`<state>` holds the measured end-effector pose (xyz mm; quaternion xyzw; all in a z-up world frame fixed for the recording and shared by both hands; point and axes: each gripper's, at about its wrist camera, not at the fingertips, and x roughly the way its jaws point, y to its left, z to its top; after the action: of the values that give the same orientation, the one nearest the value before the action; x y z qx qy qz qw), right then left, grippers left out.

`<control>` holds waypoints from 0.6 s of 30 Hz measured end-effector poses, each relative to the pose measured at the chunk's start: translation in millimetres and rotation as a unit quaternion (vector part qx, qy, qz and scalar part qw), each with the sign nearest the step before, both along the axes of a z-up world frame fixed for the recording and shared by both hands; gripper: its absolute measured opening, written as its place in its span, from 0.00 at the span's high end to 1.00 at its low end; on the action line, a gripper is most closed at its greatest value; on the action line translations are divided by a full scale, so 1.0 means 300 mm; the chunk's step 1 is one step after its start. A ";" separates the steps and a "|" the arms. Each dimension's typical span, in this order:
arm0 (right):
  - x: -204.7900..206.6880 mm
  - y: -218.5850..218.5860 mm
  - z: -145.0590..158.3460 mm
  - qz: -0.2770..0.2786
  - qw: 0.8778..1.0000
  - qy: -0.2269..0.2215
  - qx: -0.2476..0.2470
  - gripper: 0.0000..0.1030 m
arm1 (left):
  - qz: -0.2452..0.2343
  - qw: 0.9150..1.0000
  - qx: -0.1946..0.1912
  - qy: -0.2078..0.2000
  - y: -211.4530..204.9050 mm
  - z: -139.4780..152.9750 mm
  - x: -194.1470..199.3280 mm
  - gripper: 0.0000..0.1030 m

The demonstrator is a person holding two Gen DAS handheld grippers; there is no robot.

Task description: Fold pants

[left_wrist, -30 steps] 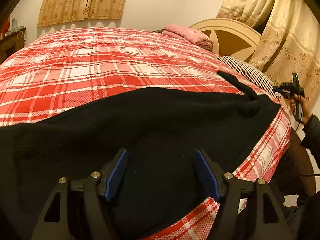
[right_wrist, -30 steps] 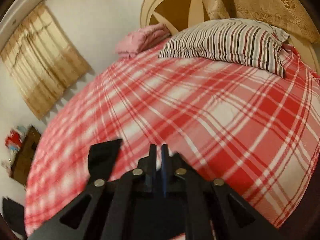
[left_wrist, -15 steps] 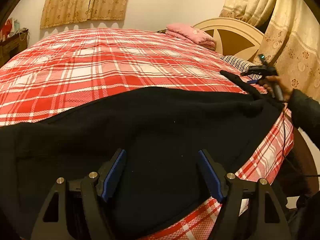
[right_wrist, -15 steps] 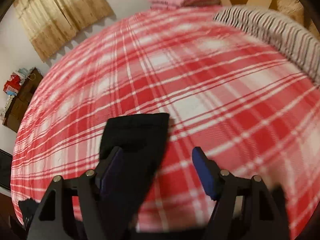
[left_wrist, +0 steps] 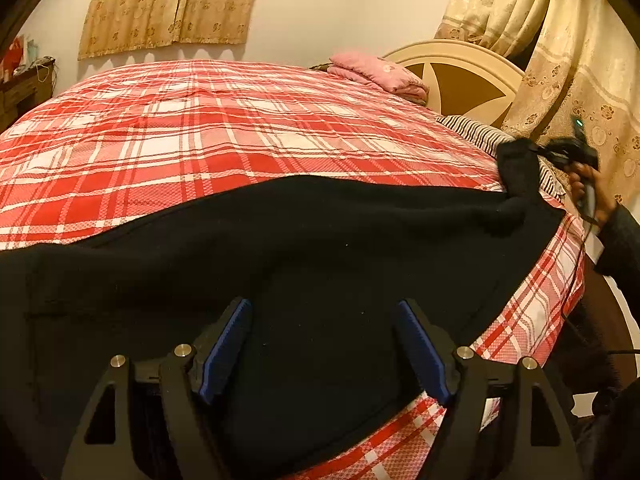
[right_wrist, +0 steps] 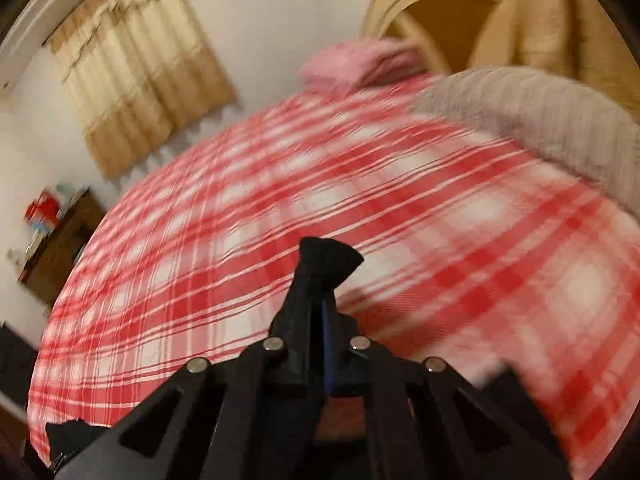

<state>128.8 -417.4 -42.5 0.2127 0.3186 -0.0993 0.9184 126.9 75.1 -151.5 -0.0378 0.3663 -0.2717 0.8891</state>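
Black pants [left_wrist: 304, 248] lie spread across the near edge of a bed with a red plaid cover [left_wrist: 224, 120]. My left gripper [left_wrist: 322, 344] is open, its blue pads hovering over the pants' near part. My right gripper [right_wrist: 326, 300] is shut on a corner of the pants [right_wrist: 328, 260], which sticks out past the fingertips. In the left wrist view the right gripper [left_wrist: 560, 152] holds that far right corner lifted off the bed. The right wrist view is motion-blurred.
A striped pillow [left_wrist: 476, 132] and a folded pink blanket [left_wrist: 380, 74] lie by the cream headboard [left_wrist: 460, 68]. Curtains [left_wrist: 580, 60] hang at right. A dark cabinet [right_wrist: 60, 240] stands at far left. The bed edge [left_wrist: 532, 312] drops off at lower right.
My right gripper closed on the pants' right corner and lifted it. The left gripper stayed open over the pants, nearly still.
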 end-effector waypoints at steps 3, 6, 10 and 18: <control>-0.171 -0.112 0.003 -0.058 0.998 -0.009 0.016 0.93 | -0.002 1.000 0.003 -0.001 -0.003 0.002 -0.001 0.24; -0.254 -0.162 -0.043 -0.089 0.996 0.008 0.027 0.93 | -0.002 1.000 0.005 -0.001 -0.005 0.002 0.000 0.24; -0.347 -0.185 -0.143 -0.096 0.993 0.035 0.052 0.92 | -0.005 1.000 0.013 0.000 -0.013 0.002 -0.002 0.24; -0.443 -0.178 -0.153 -0.102 0.993 0.019 0.057 0.85 | -0.019 1.000 0.020 -0.002 -0.045 0.037 -0.030 0.24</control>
<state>-4.2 -470.8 -88.3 0.2941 0.3181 -0.1782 0.8835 117.9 61.7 -140.4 -0.0127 0.3702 -0.2815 0.8852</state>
